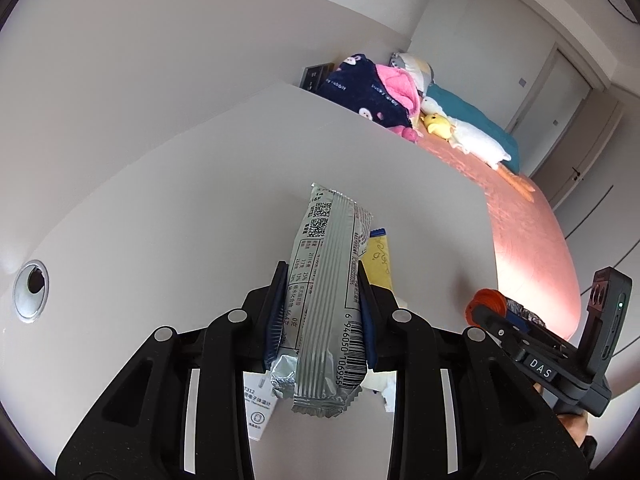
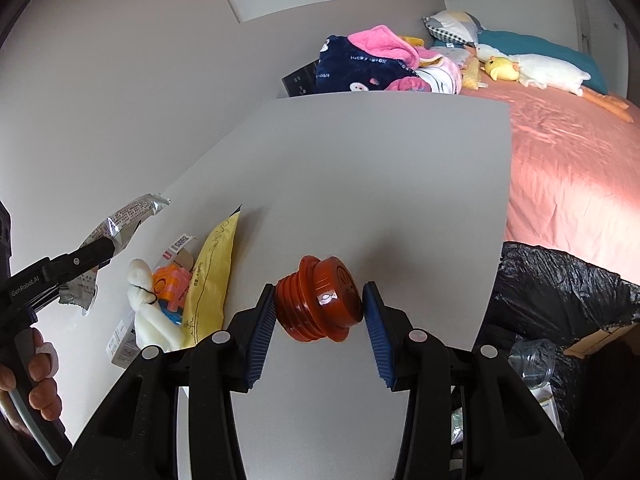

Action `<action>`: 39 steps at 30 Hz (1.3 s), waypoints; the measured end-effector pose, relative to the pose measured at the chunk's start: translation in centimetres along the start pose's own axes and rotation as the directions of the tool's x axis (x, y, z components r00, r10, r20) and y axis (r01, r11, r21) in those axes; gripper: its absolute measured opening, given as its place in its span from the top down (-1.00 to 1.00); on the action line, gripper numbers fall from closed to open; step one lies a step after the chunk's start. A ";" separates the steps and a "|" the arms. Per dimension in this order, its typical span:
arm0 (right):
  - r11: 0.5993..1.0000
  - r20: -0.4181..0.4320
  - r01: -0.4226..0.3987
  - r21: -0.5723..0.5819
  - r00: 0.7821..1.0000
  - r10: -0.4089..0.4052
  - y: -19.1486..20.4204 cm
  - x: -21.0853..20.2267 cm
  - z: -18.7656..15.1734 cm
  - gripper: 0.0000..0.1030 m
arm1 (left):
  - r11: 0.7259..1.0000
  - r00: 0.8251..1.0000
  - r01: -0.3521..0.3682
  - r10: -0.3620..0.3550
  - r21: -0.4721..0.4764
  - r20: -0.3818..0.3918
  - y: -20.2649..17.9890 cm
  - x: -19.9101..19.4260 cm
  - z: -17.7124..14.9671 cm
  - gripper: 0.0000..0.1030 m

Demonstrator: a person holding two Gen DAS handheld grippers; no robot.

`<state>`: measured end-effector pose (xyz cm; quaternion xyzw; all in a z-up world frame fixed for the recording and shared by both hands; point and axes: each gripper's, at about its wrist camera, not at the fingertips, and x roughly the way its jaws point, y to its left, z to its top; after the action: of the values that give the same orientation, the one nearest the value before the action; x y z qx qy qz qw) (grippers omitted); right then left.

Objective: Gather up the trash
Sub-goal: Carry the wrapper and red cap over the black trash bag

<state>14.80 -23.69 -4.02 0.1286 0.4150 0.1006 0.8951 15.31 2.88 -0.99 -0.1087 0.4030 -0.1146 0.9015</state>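
Both claws loaded, lifted off white desk (image 2: pixel 360 184). Left gripper (image 1: pixel 322 304) pinches crinkled silver snack wrapper (image 1: pixel 326 292); right gripper (image 2: pixel 320 304) clamps ribbed orange plastic lid (image 2: pixel 318 300). Next: carry right to black-lined trash bin (image 2: pixel 560 280), release over opening.

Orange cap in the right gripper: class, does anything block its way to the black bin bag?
Nothing visible does. The orange cap is clamped in the right gripper above bare desk, and the black bin bag gapes just beyond the desk's right edge.
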 end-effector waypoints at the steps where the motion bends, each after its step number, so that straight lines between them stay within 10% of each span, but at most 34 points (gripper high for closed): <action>1: 1.000 0.004 0.000 0.001 1.000 0.000 -0.1 -0.3 -0.1 0.12 | 1.000 1.000 0.005 -0.005 0.002 0.005 -0.3 -0.3 -0.1 0.40; 39: 0.996 0.152 0.049 0.072 0.987 -0.060 -6.5 -12.9 -4.9 0.12 | 0.966 0.985 0.171 -0.163 0.192 -0.060 -14.3 -1.6 -5.9 0.40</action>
<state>3.35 -32.83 0.11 0.1549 0.3514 0.0518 0.9219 8.08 -10.82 0.41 -0.0501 0.3987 -0.2317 0.8859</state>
